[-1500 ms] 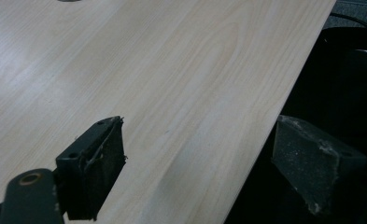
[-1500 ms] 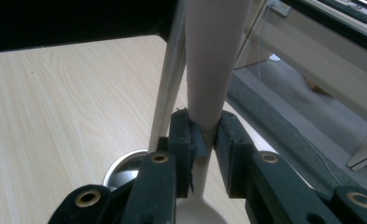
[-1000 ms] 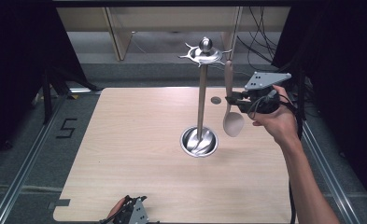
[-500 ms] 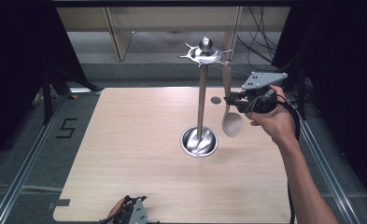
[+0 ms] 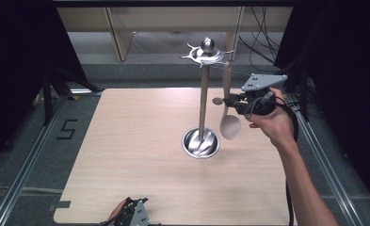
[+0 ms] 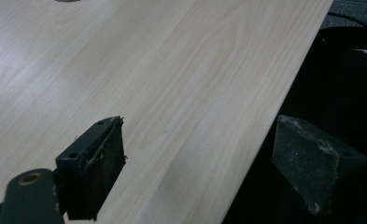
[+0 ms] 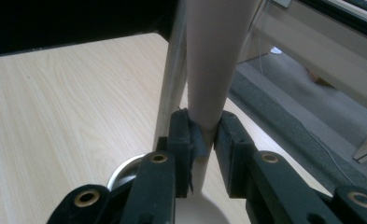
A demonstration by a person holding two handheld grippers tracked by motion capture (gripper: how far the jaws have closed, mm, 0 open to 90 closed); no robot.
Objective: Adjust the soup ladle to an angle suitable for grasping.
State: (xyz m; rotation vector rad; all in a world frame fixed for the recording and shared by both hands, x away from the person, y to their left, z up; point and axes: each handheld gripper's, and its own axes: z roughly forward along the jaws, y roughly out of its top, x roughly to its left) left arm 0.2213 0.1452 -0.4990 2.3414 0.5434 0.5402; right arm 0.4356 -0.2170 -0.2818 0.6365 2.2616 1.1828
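A metal utensil stand (image 5: 203, 96) rises from a round steel base (image 5: 200, 142) on the wooden table (image 5: 140, 136), with hooks around its knobbed top (image 5: 206, 51). A pale wooden spoon (image 5: 228, 110) hangs upright beside the pole, bowl down, its handle top near a hook. My right gripper (image 5: 228, 100) is shut on the spoon's handle (image 7: 209, 84); in the right gripper view both pads press on it, the pole (image 7: 172, 84) just behind. My left gripper (image 5: 132, 217) rests at the table's near edge, its jaws wide apart over the table edge (image 6: 246, 154) with nothing between them.
A small dark disc (image 5: 217, 100) lies on the table behind the spoon. Wooden shelving legs (image 5: 119, 35) and cables (image 5: 258, 44) stand beyond the far edge. Metal rails (image 5: 27, 160) flank the table on both sides.
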